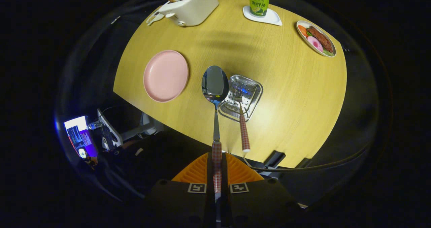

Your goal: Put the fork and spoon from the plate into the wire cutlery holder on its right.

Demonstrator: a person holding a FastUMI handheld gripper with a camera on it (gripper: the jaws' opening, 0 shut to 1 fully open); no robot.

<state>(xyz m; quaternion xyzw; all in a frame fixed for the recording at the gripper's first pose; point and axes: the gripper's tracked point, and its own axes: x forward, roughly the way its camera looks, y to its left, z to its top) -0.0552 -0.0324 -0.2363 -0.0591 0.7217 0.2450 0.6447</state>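
The gripper [217, 174] is clenched on the spoon [215, 86], raised above the table [296, 96]; the fork [243, 127] stands in the holder [252, 93] beside it.

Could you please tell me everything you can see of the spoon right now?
The spoon is shiny metal with a large oval bowl that mirrors the surroundings, a thin metal neck and a red-and-white checked handle. The hand-held gripper is shut on that handle, both fingers pressing it, so the spoon points straight ahead, lifted above the wooden table. Its bowl hangs between the empty pink plate and the wire cutlery holder, overlapping the holder's near-left edge. The fork already stands in the holder.
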